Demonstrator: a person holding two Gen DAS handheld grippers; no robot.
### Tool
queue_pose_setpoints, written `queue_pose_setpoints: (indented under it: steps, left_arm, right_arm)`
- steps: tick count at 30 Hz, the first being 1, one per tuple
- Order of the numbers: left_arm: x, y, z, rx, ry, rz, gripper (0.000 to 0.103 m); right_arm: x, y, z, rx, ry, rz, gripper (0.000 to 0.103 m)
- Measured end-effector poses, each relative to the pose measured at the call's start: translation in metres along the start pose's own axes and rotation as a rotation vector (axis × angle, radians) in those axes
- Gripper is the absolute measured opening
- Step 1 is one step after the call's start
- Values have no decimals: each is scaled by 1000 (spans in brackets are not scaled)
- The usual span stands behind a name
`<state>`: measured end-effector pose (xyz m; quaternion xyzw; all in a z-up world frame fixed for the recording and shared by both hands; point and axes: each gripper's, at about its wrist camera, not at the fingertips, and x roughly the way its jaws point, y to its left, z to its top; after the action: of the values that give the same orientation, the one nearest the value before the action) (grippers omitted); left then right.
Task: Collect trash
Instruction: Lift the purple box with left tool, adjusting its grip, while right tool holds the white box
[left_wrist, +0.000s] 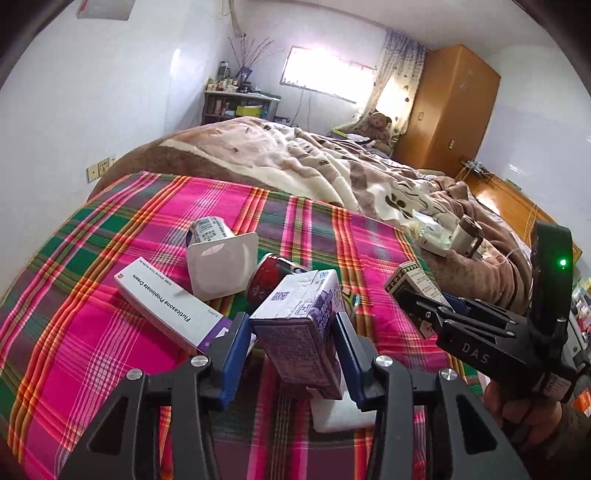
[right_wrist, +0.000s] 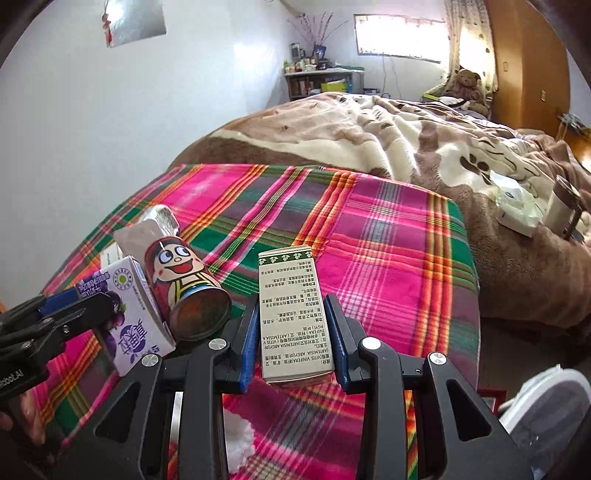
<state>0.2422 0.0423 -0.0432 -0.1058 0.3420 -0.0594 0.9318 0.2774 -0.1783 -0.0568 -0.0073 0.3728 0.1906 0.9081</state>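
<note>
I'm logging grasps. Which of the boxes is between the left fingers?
The purple drink carton, held between the left fingers. The white cream box lies on the bedspread; the green-trimmed box is in the right gripper.

Red cartoon-printed can (left_wrist: 269, 275) mostly hidden behind purple drink carton (left_wrist: 301, 325) in left view. White crumpled tissue (right_wrist: 240, 439) half covered by gripper frame. White plastic bin (right_wrist: 550, 410) cut by right edge. Shelf items (left_wrist: 236, 86) too small to identify.
</note>
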Motion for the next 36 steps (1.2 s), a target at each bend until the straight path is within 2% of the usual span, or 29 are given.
queue_pose_setpoints:
  steps: [12,19,26,29,32,36]
  left_arm:
    - [-39,-25,-1,71,-62,10,46]
    - [-67,-44,-4,111,-104,-12,46]
    - [-87,-61,-7,135,-131,-31,39]
    - [-92,-63,-9,137,-143,-30,31]
    - [-90,-58,-12,127,-128,-22,31]
    - [-81,-41,-19,77,-78,-54,31]
  right_arm:
    - [-46,-2,-4,45,-90,3,35]
    - [-80,-11,-14,85,-134,-6,35]
    - [-106,-17,-23,105,-176,-36,35]
    - [-113,-20,-27,118,-186,-37,35]
    - [-115,-22,-29,119,-192,-40,35]
    - [-113,-21,-36,123,-183,-31,35]
